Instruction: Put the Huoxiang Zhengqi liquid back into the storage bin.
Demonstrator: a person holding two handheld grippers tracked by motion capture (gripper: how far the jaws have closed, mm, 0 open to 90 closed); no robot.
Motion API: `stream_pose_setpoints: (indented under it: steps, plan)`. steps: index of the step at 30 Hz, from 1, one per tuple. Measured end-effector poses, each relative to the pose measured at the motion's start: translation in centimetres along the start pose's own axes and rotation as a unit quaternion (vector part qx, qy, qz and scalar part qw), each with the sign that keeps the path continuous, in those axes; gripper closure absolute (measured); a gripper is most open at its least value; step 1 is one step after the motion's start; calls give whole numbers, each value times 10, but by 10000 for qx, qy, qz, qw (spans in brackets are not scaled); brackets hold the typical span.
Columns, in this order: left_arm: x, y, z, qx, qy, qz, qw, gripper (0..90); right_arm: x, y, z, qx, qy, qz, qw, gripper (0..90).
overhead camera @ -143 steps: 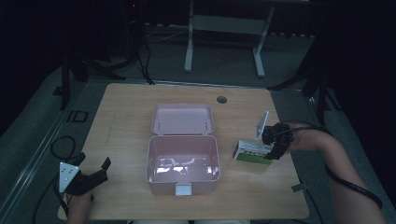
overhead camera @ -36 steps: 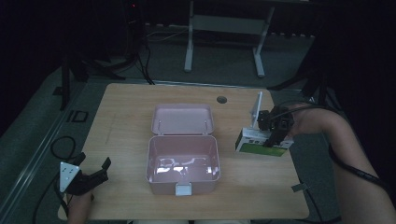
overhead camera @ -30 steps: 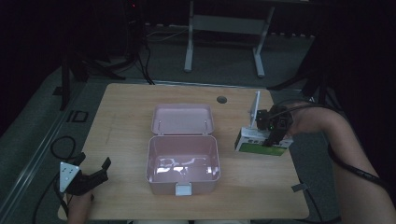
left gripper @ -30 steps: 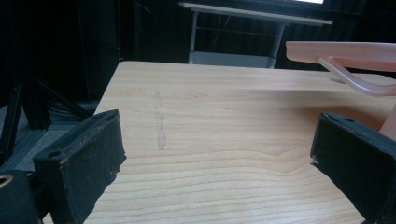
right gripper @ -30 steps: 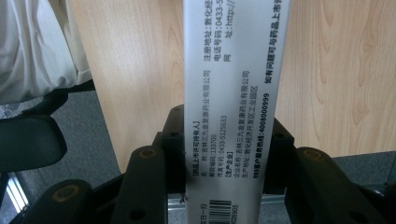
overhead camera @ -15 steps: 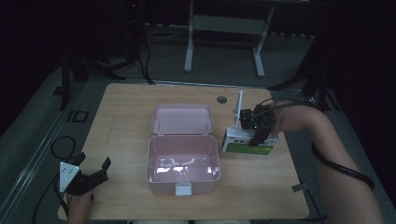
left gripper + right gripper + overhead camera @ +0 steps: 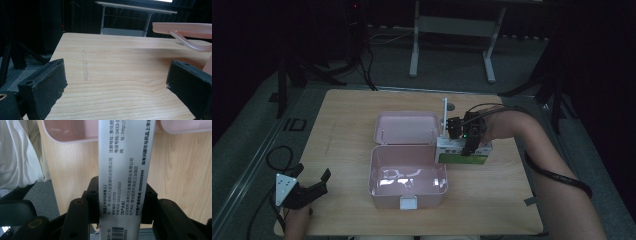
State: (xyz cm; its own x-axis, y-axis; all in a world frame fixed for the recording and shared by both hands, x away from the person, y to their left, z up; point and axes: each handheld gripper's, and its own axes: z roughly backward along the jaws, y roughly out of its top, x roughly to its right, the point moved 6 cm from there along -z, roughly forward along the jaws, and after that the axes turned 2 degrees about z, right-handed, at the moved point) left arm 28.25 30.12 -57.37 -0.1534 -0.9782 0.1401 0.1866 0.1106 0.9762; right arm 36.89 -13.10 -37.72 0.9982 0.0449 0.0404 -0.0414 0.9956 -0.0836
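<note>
My right gripper (image 7: 463, 145) pinches the carton (image 7: 124, 177) beside the pink box (image 7: 408, 176); my left gripper (image 7: 314, 186) gapes wide, empty.

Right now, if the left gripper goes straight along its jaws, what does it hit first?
Probably nothing soon: the left gripper is open over bare table. The pink box sits off to the right of its line; its open lid overhangs there. Depth is unclear, so a graze is possible.
</note>
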Motion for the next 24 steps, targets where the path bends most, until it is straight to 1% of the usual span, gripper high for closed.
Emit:
stream_pose_setpoints:
  steps: [5,11,13,14,15,16,17,19,20,23,24]
  plan:
    - [0,0,0,4,-1,12,10000,30,-3,16,3,-73,-45,78,9999,619]
    - [0,0,0,7,-11,12,10000,30,-6,36,5,-32,-25,196,9998,619]
    - [0,0,0,8,-11,16,10000,30,-8,44,5,-16,22,242,9997,619]
    - [0,0,0,8,-11,16,10000,30,-8,44,5,-16,22,242,9997,619]
    - [0,0,0,8,-11,16,10000,30,-9,46,4,-25,19,292,9996,619]
    - [0,0,0,10,-14,18,10000,30,-11,55,4,-54,11,355,9994,619]
    - [0,0,0,10,-14,18,10000,30,-11,59,4,-52,15,380,9993,619]
    - [0,0,0,17,-16,27,10000,30,-11,62,4,-54,12,382,9993,619]
    - [0,0,0,21,-18,32,10000,29,-12,68,4,-49,11,395,9992,619]
    - [0,0,0,18,-25,19,10000,30,-14,79,3,-20,48,428,9991,619]
    - [0,0,0,18,-25,19,10000,30,-14,79,3,-20,48,428,9991,619]
